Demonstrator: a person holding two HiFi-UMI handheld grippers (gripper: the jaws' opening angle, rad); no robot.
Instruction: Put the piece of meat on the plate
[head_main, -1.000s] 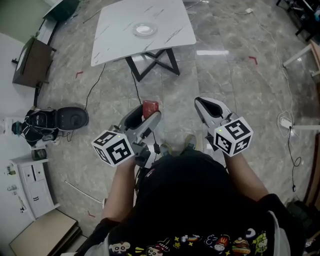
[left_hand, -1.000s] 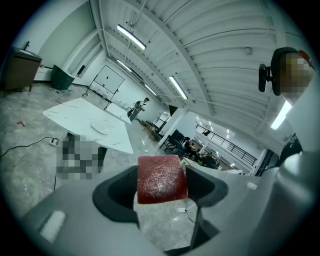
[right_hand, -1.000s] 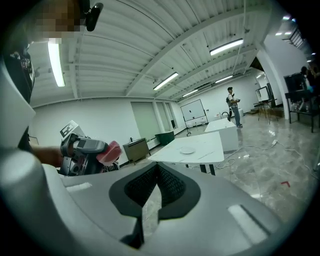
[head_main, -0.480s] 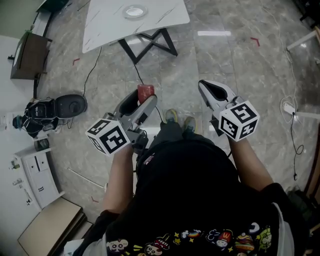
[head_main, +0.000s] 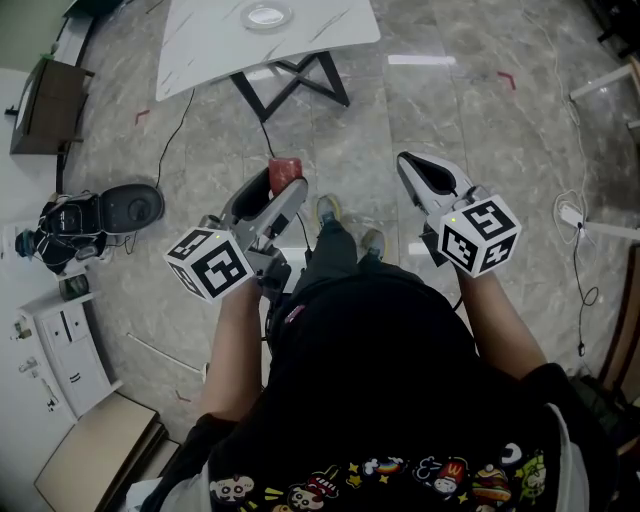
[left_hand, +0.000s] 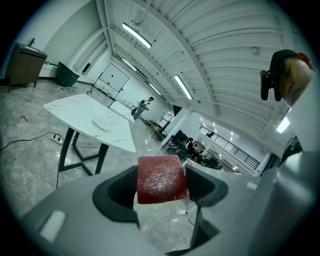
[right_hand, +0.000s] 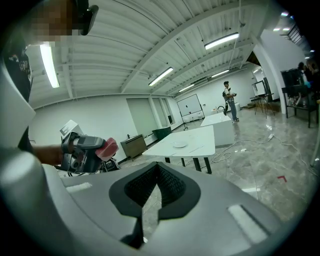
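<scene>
My left gripper (head_main: 283, 183) is shut on a red block of meat (head_main: 285, 169), held out over the floor; in the left gripper view the meat (left_hand: 161, 179) sits clamped between the two dark pads. My right gripper (head_main: 424, 170) hangs to the right, shut with nothing in it, its pads (right_hand: 172, 186) meeting at the tips. The white plate (head_main: 265, 15) lies on a white marble-look table (head_main: 210, 45) well ahead, also seen as a plate (left_hand: 102, 125) in the left gripper view and a plate (right_hand: 180, 144) in the right gripper view.
Grey stone floor lies between me and the table, with a black cable (head_main: 262, 120) trailing from under its dark cross legs (head_main: 295, 80). A round black appliance (head_main: 130, 207) and a bag sit left, a white cabinet (head_main: 52, 350) lower left, a power strip (head_main: 572, 217) right.
The table and plate have slid toward the top edge of the head view as the view shifted. Both grippers keep their pose; the left one still holds the meat.
</scene>
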